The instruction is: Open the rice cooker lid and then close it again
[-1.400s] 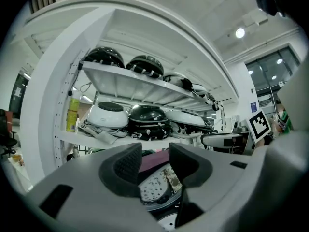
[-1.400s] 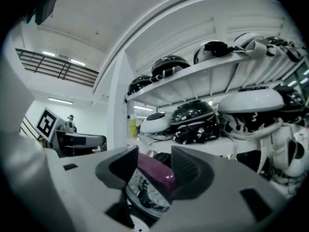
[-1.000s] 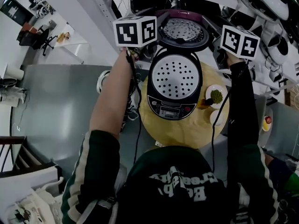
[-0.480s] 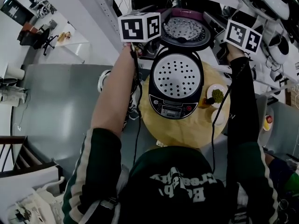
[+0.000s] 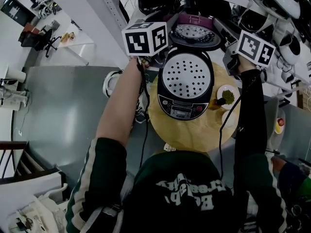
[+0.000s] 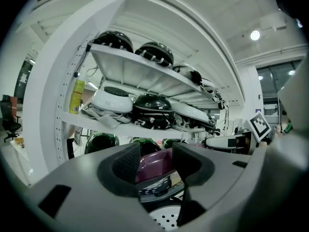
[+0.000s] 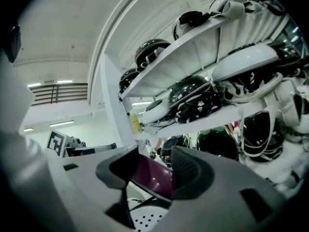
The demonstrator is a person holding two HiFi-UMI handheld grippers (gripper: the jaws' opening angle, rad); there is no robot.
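Head view only: rice cooker sits on round wooden table, control panel toward the person, lid up at the far side, white perforated plate exposed below it; small dish of green stuff and a small bowl just right of the cooker on the table. Gripper views only: left gripper jaws apart, narrow gap, nothing pinched as far as visible; right gripper same, jaws apart. Both look up at a white shelf packed with domed black and white items, yellow bottle at its end, none of which the head view shows clearly. Room: cooker takes up most of the table, dishes crowd the right edge, shelf post and shelf close behind the lid, bare grey floor left of the table. Lid vs jaws: grippers flank the raised lid, left one just left of it, right one a bit further off right; purple lid shell fills the gap between each pair of pads, perforated plate below; cannot tell if any pad touches the rim
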